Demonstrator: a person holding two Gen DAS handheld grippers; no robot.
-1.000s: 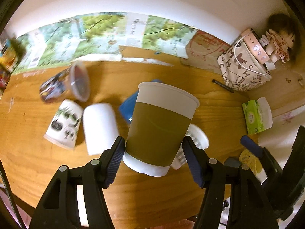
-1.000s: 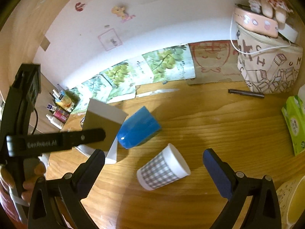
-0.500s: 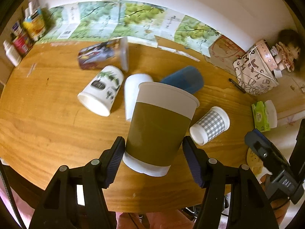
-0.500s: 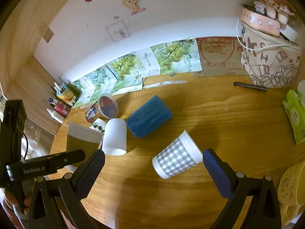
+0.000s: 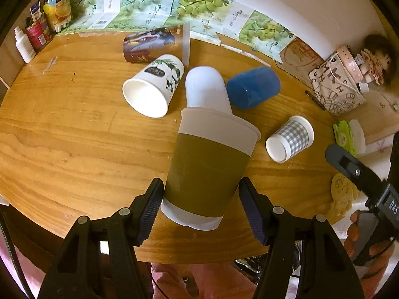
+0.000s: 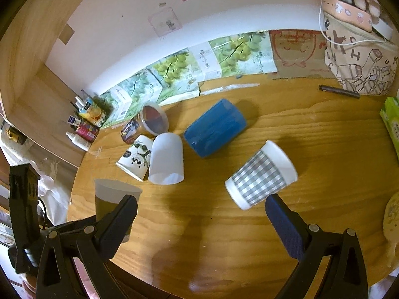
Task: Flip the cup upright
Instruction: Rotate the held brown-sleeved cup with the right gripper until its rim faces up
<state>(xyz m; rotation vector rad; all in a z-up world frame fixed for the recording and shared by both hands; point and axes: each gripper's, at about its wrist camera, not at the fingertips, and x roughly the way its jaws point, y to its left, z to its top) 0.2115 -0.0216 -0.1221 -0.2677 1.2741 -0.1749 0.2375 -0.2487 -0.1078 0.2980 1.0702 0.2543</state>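
My left gripper is shut on an olive-and-white paper cup, held upright above the near edge of the round wooden table. The same cup shows in the right wrist view at the lower left. My right gripper is open and empty, above the table in front of a grey-checked cup lying on its side. The checked cup also shows in the left wrist view.
Lying on their sides are a panda-print cup, a white cup, a blue cup and a clear printed cup. Bottles stand far left. A patterned bag, a pen and tissues lie right.
My left gripper has pulled back toward the near table edge with the olive cup, so more of the table shows. My right gripper has drawn closer to the checked cup.
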